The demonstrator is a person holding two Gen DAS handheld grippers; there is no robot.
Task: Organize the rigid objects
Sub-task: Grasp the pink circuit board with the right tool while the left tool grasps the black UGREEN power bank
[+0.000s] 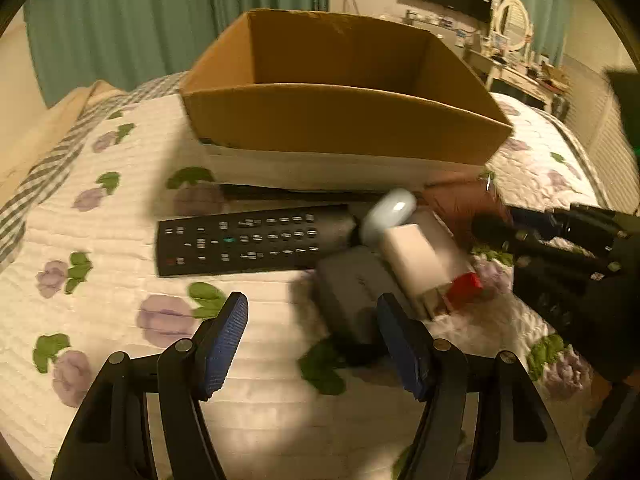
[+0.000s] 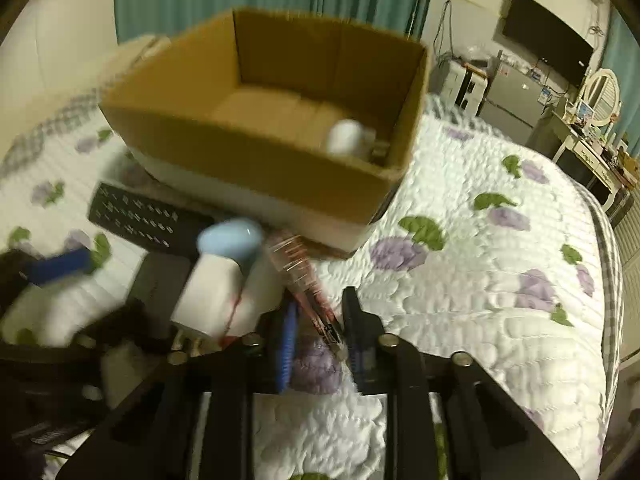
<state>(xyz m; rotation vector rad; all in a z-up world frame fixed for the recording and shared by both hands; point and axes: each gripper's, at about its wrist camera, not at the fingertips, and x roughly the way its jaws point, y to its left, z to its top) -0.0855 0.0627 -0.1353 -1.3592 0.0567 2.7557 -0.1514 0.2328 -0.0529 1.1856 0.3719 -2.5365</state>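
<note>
Picking the next item for the cardboard box [image 2: 256, 160]

My right gripper [image 2: 316, 336] clenches a slim pen-like object [image 2: 298, 268]; my left gripper [image 1: 312, 344] hangs released. Next: lift it into the far box.

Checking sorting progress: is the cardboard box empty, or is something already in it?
Not empty. The right wrist view shows a white object lying in the box, at its right corner; the rest of its floor looks bare.
</note>
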